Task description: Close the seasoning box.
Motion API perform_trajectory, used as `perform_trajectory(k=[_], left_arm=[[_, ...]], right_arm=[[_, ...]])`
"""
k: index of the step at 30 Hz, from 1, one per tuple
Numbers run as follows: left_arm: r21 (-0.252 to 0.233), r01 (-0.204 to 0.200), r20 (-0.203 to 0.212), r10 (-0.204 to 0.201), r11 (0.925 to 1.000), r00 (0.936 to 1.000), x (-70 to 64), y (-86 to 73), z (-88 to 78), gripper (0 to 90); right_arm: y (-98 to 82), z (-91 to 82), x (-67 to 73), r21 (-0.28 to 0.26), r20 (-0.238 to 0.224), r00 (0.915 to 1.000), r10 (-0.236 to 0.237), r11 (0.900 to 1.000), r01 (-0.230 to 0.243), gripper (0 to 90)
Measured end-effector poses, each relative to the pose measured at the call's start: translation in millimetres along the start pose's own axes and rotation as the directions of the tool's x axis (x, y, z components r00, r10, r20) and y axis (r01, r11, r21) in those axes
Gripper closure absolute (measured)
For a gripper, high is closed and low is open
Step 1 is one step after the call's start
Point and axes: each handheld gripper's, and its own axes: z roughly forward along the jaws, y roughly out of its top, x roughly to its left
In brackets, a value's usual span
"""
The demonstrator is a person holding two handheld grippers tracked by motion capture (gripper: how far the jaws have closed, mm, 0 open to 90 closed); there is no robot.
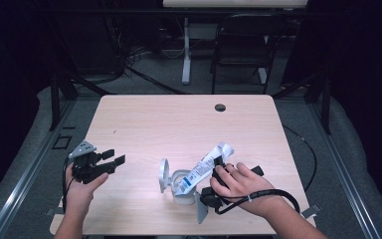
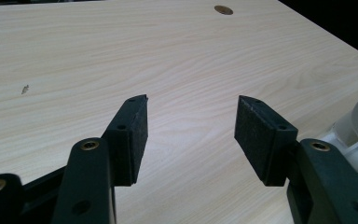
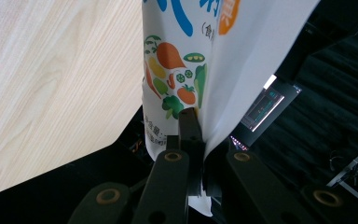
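Right tongs (image 1: 219,167) clamp the white printed plastic pouch (image 1: 204,168); its long axis runs 2-to-8 o'clock, mouth over the white lidded plastic container (image 1: 181,184). Left tongs (image 1: 113,157) gape empty at the container's 9 o'clock, well apart on the worktop (image 1: 179,124).

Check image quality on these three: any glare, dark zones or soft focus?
High view: room behind the table nearly black, a bright spot washes out the white container under the pouch. Left gripper view: mild sheen on the wood between the open left tongs, tongs slightly soft. Right gripper view: pouch print sharp at the shut right tongs, background dark.
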Motion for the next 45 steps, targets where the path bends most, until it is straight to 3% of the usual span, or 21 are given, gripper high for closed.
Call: perform_trajectory(k=[10,12,28,45], left_arm=[[-0.002,0.002,0.000,-0.002,1.0000,1.0000,0.1,0.3,-0.7,44.6],[-0.005,0.003,0.001,-0.003,1.0000,1.0000,0.2,0.3,-0.8,44.6],[-0.007,0.001,0.001,-0.001,1.0000,1.0000,0.2,0.8,-1.4,44.6],[-0.011,0.005,0.001,-0.005,0.9999,1.0000,0.0,1.0,-1.7,44.6]], right_arm=[[-1.0,-0.4,-1.8,-0.001,-0.015,0.9999,-0.007,1.000,0.007,89.6],[-1.2,-1.0,-1.6,0.010,0.003,0.9999,-0.013,1.000,0.013,89.6],[-1.2,0.0,-3.5,0.010,-0.013,0.9998,-0.012,1.000,0.012,89.6],[-1.0,0.1,-5.9,0.009,0.003,0.9998,-0.022,1.000,0.022,89.6]])
